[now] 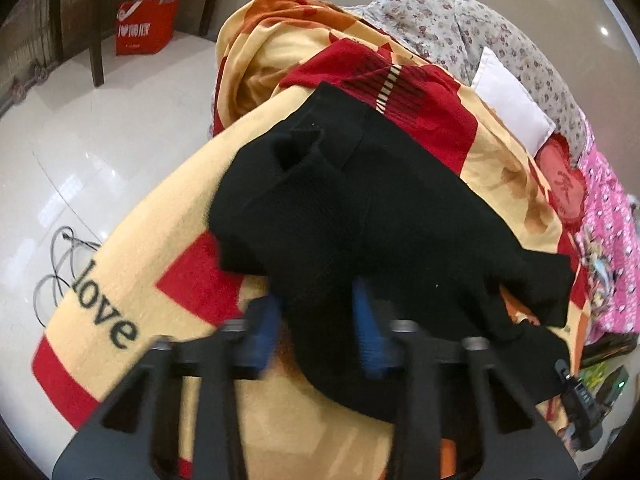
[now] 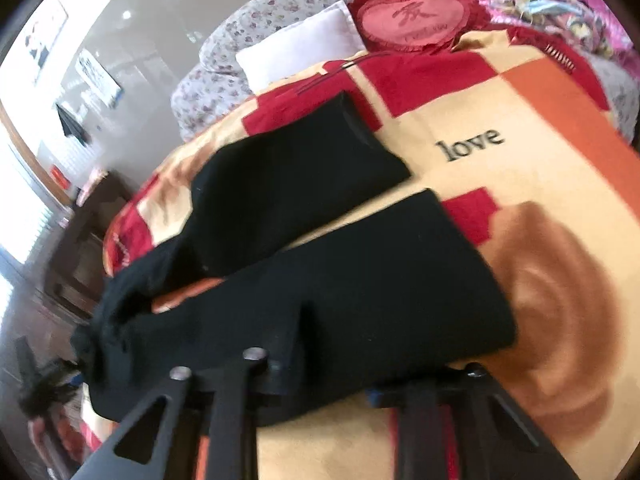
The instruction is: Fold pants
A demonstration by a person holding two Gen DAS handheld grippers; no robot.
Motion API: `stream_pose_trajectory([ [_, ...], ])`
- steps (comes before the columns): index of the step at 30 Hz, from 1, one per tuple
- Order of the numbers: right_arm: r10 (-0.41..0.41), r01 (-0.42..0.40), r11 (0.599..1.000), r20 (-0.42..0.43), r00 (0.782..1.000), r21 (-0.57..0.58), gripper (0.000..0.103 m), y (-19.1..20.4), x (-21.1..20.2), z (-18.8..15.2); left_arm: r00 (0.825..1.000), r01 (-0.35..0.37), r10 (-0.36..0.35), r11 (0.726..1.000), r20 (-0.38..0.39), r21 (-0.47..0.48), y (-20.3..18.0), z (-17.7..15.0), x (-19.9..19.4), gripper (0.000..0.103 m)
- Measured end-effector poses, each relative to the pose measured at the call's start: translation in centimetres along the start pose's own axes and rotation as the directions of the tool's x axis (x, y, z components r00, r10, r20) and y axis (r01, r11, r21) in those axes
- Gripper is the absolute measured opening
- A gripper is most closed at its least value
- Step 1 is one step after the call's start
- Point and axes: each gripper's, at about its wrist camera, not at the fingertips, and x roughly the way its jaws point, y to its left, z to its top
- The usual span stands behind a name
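Black pants (image 1: pixel 360 208) lie mid-frame on a cream-and-red "love" blanket (image 1: pixel 168 264); glossy tile floor (image 1: pixel 80 152), red bag (image 1: pixel 146 22) upper left. Left gripper (image 1: pixel 320 320) pinches the pants; right gripper (image 2: pixel 320 384) jaws: cannot tell.

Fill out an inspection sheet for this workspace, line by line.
Surface: blanket in cream, red and orange, printed "love", spread over a bed.
Job's things: black pants lying on the blanket, both legs apart, not yet folded.
Clutter: white pillow, red heart cushion, floral bedding, pink quilt.
Grippers: left gripper has black fabric between its blue pads; right gripper sits at the near pant leg's edge, grip unclear.
Cables: thin cable looped on the floor beside the bed.
Surroundings: glossy white floor, red shopping bag, dark wooden chair.
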Motion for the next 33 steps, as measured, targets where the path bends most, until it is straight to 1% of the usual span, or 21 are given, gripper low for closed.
stream_pose_trajectory([
  [2, 0.018, -0.018, 1.0, 0.031, 0.999, -0.012, 0.009, 0.5, -1.1, -0.1, 1.0, 0.002, -0.002, 1.0, 0.02, 0.024, -0.3, 0.0, -0.8, 0.015],
  [5, 0.029, -0.027, 0.999, 0.065, 0.997, -0.042, 0.007, 1.5, -3.6, -0.1, 0.999, 0.005, -0.008, 0.998, 0.053, 0.055, -0.4, 0.0, -2.5, 0.013],
  [7, 0.036, -0.032, 0.998, 0.069, 0.997, -0.058, 0.007, 1.9, -5.1, -0.3, 0.998, 0.021, -0.024, 0.998, 0.05, 0.054, 0.1, -0.1, -3.3, 0.013],
  [10, 0.026, -0.021, 0.997, 0.07, 0.997, -0.074, 0.007, 2.1, -6.5, -0.9, 0.999, 0.016, -0.018, 0.998, 0.035, 0.056, 0.6, -0.6, -3.7, 0.013],
  [14, -0.015, 0.017, 0.997, 0.024, 1.0, -0.071, 0.007, 1.4, -6.0, -2.1, 1.0, -0.01, 0.011, 0.999, -0.002, 0.044, 2.0, -1.6, -2.8, 0.013],
  [16, -0.04, 0.038, 0.997, -0.023, 0.999, -0.068, 0.007, 0.7, -4.9, -2.7, 1.0, -0.019, 0.02, 0.999, -0.024, 0.045, 2.4, -1.8, -2.1, 0.013],
  [18, -0.095, 0.091, 0.993, -0.054, 0.994, -0.072, 0.007, 0.3, -4.0, -2.8, 0.999, -0.013, 0.015, 0.999, -0.037, 0.043, 2.7, -1.8, -2.0, 0.013],
  [20, -0.124, 0.12, 0.991, -0.057, 0.991, -0.06, 0.011, -0.3, -4.0, -2.7, 0.999, -0.011, 0.013, 0.999, -0.036, 0.048, 2.7, -1.6, -2.3, 0.014],
  [21, -0.152, 0.149, 0.987, -0.052, 0.987, -0.055, 0.014, -0.5, -4.3, -2.6, 0.999, -0.019, 0.021, 0.998, -0.03, 0.056, 2.7, -1.5, -2.7, 0.015],
  [23, -0.195, 0.193, 0.98, -0.031, 0.98, -0.057, 0.014, -0.8, -5.3, -2.2, 0.999, -0.029, 0.03, 0.997, -0.019, 0.067, 2.9, -1.5, -3.3, 0.017],
  [26, -0.203, 0.203, 0.977, -0.002, 0.979, -0.068, 0.015, -0.4, -6.7, -1.7, 0.999, -0.044, 0.045, 0.996, -0.02, 0.083, 3.1, -1.5, -4.0, 0.017],
  [27, -0.217, 0.216, 0.973, 0.007, 0.976, -0.083, 0.017, 0.0, -7.0, -1.6, 0.998, -0.049, 0.051, 0.995, -0.021, 0.084, 3.2, -1.5, -4.2, 0.017],
  [29, -0.24, 0.241, 0.964, 0.025, 0.971, -0.116, 0.018, 1.1, -7.4, -1.5, 0.998, -0.06, 0.063, 0.994, -0.022, 0.093, 3.3, -1.6, -4.7, 0.017],
  [30, -0.237, 0.24, 0.96, 0.036, 0.971, -0.145, 0.018, 1.9, -7.6, -1.4, 0.997, -0.069, 0.071, 0.992, -0.015, 0.102, 3.2, -1.6, -5.1, 0.017],
  [31, -0.232, 0.235, 0.957, 0.039, 0.972, -0.167, 0.018, 2.7, -7.7, -1.3, 0.995, -0.102, 0.103, 0.988, -0.001, 0.116, 3.2, -1.7, -5.5, 0.017],
  [33, -0.227, 0.231, 0.949, 0.046, 0.973, -0.212, 0.018, 4.2, -7.8, -1.2, 0.983, -0.18, 0.176, 0.974, 0.044, 0.14, 3.1, -1.8, -6.5, 0.017],
])
